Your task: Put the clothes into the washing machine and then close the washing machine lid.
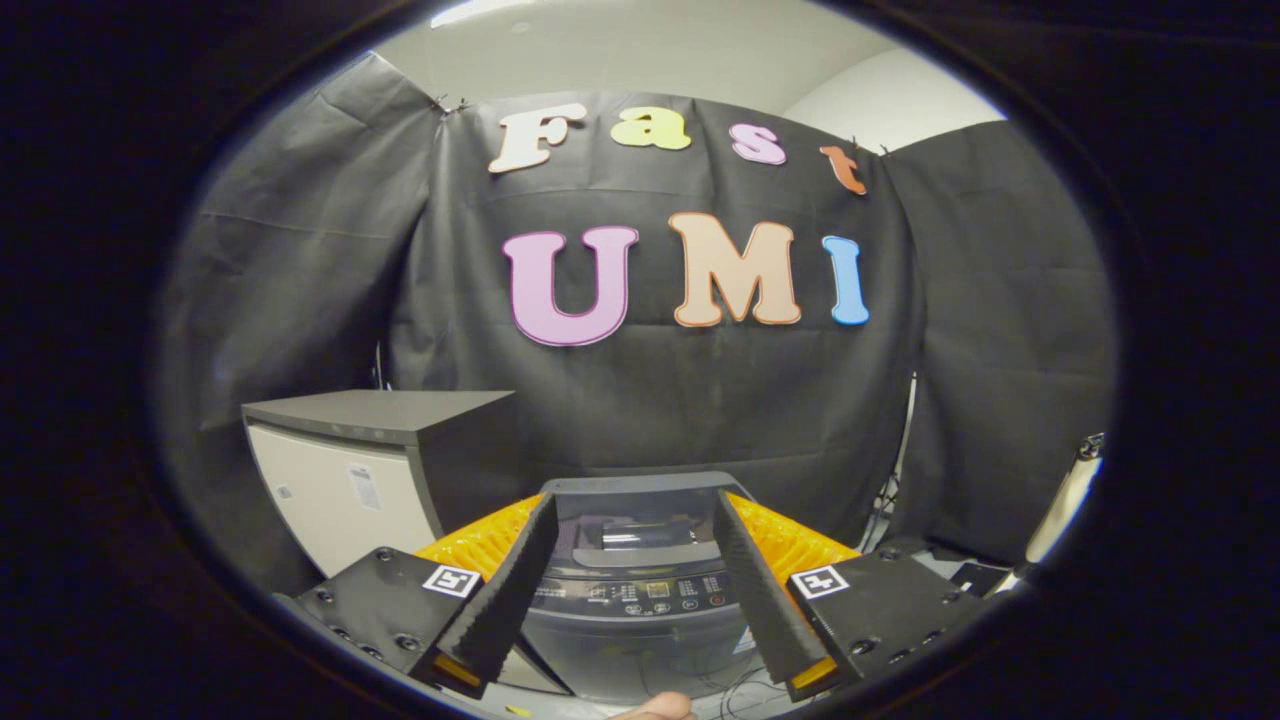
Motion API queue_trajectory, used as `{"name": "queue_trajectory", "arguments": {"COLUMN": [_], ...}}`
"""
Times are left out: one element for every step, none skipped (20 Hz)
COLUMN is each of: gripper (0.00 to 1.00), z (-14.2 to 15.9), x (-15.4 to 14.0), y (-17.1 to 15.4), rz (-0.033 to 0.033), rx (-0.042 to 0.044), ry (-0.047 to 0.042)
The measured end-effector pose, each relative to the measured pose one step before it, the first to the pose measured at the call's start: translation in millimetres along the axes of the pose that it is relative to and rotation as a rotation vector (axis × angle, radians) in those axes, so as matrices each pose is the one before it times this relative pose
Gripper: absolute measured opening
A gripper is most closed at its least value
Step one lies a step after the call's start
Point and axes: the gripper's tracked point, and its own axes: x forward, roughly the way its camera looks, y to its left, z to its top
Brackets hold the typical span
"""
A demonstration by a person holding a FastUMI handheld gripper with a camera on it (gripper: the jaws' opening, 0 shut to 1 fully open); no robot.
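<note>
Hand-held gripper (636,505): fingers spread wide, nothing between the pads, no contact with anything. The two fingers (500,600) run forward and converge slightly toward their tips.

Washing machine (640,600): small, dark grey, top-loading. It sits straight ahead of the hand-held gripper, framed in the gap between the two fingers. Its control panel (650,592), a strip of small buttons and indicators, faces the camera and lies between the fingers at about mid-length. The lid (640,487) appears to stand raised at the rear of the washing machine, its top edge level with the fingertips; the opening below it is dim and its contents cannot be made out. The fingertips appear level with the top of the washing machine; whether they are above it or short of it cannot be told.

Orange ridged object (480,545): shows on both sides of the washing machine, behind the fingers, low down. What it is cannot be told.

Grey-and-white cabinet (350,480): stands left of the washing machine, against the black booth wall (700,400), apart from the machine.

A fingertip of the person (655,708) shows just in front of the washing machine's base, below the gripper.

A light-coloured pole (1065,500) leans well to the right of the washing machine.
</note>
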Motion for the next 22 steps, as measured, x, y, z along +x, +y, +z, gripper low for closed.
{"name": "queue_trajectory", "arguments": {"gripper": [0.97, 0.97, 0.97, 0.97, 0.98, 0.98, 0.98, 0.98, 0.98, 0.98, 0.97, 0.97, 0.97, 0.97, 0.97, 0.97, 0.97, 0.97, 0.97, 0.97, 0.97, 0.97], "z": [1.69, 2.51, 1.75, 0.86, -0.13, -3.5, -2.88, -0.85, -0.72, 0.48, -0.31, 0.98, -0.23, 1.39, 0.83, 2.33, 0.81, 0.19, -0.41, -0.15, -0.94, -0.27], "x": [-2.07, -3.3, -4.18, -2.65, -5.72, -4.17, -4.05, -2.99, -1.24, -2.39, 1.31, -0.32, -0.77, -1.29, -1.04, -1.57, 1.34, -0.94, 0.43, -1.09, 1.88, 1.24], "y": [4.44, 1.84, 0.99, -0.32, -0.62, 0.66, 0.84, -0.92, -7.42, -6.09, -5.35, -4.85, -0.45, 0.32, 0.78, -0.53, 0.05, -1.34, -1.76, -1.29, -0.08, 0.86], "rz": [0.02403, 0.01985, 0.01906, 0.01625, 0.01887, 0.02476, 0.02927, 0.0205, -0.00291, 0.00143, -0.00494, 0.00236, 0.00971, 0.0098, 0.00454, 0.00127, 0.00356, -0.00355, -0.00514, -0.00722, -0.00336, 0.00012], "rx": [0.00623, 0.00649, 0.00349, 0.00202, 0.00039, -0.00115, -0.00317, -0.00533, -0.00166, -0.00456, -0.00709, 0.00513, 0.00961, 0.00445, -0.00578, -0.01065, -0.00915, -0.00408, -0.00135, 0.00152, 0.00669, 0.0033], "ry": [-0.00646, -0.00456, -0.0044, -0.00836, -0.0073, 0.00016, -0.00637, -0.01497, -0.00595, -0.00359, -0.0024, 0.00101, -0.00345, -0.00113, -0.00168, -0.00181, -0.00084, -0.00114, -0.00221, -0.00329, -0.00046, -0.00186]}}
